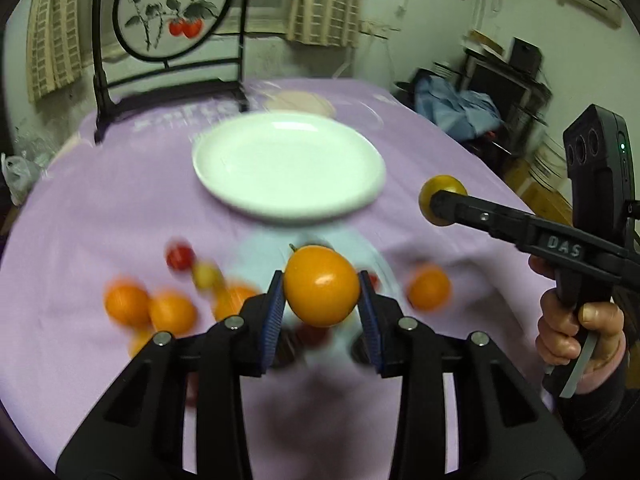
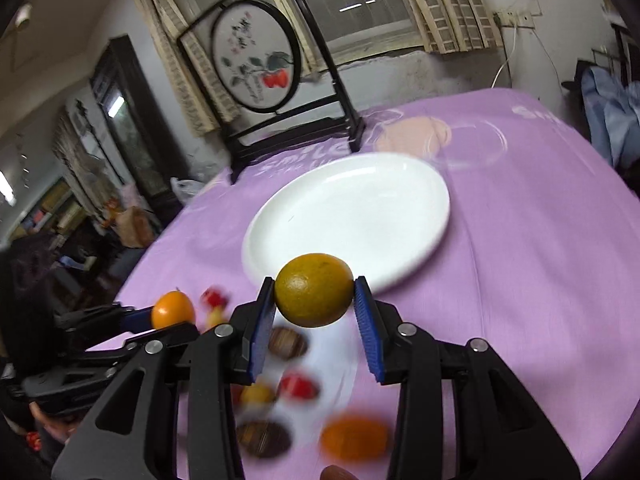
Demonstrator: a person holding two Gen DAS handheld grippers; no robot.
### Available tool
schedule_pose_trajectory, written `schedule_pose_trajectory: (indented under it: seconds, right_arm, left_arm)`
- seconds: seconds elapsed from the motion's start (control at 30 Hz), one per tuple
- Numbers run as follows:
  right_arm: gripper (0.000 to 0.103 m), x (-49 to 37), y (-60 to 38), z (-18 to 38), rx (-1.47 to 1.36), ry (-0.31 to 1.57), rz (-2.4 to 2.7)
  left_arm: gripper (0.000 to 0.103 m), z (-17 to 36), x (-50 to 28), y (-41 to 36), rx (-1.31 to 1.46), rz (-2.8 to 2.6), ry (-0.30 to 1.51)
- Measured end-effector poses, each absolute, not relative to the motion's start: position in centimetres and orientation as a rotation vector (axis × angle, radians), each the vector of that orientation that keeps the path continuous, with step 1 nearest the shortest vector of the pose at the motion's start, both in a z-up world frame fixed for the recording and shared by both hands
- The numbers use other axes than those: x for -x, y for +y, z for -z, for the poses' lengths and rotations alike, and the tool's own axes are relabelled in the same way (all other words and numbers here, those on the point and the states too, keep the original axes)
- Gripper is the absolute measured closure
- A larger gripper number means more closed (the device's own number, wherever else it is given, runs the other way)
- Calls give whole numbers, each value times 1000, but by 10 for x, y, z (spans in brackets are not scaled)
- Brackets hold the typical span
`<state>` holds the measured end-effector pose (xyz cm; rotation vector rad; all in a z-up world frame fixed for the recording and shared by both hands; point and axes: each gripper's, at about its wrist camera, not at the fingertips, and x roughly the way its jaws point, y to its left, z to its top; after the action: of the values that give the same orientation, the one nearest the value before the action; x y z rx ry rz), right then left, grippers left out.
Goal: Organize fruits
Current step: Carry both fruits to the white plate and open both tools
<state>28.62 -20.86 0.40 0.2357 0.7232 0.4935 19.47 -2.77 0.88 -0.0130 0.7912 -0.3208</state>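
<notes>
Orange fruit [image 1: 321,286] between left fingers [image 1: 273,312].

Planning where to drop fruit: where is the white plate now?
The white plate lies on the purple tablecloth, just beyond both held fruits, in front of the round painted screen.

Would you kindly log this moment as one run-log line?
left gripper: shut on orange fruit, lifted | right gripper: shut on greenish fruit, lifted | white plate: no fruit on it | other fruit on purple cloth

The left claw [image 1: 322,292] grips an orange fruit [image 1: 321,286] near the white plate [image 1: 288,164].
</notes>
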Motion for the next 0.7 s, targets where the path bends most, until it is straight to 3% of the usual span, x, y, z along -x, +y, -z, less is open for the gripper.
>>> schedule_pose_trajectory:
  seconds: [0.17, 0.4, 0.47, 0.5, 0.53, 0.7]
  right_arm:
    - [63, -352, -185, 14, -152, 795, -435]
    - [61, -370, -177, 37, -83, 870, -435]
    - [43, -368, -177, 35, -73, 865, -438]
    - [41, -366, -177, 32, -72, 863, -438]
    - [40, -364, -179, 29, -79, 853, -444]
    - [40, -348, -188, 12, -123, 817, -492]
  left_arm:
    - [66, -10, -279, -34, -23, 252, 849]
    - [66, 25, -348, -38, -46, 186, 982]
    - [66, 31, -354, -36, -27, 176, 1001]
    - [62, 31, -354, -36, -21, 167, 1002]
    - [46, 29, -352, -35, -21, 162, 990]
    - [17, -1, -316, -17, 20, 122, 881]
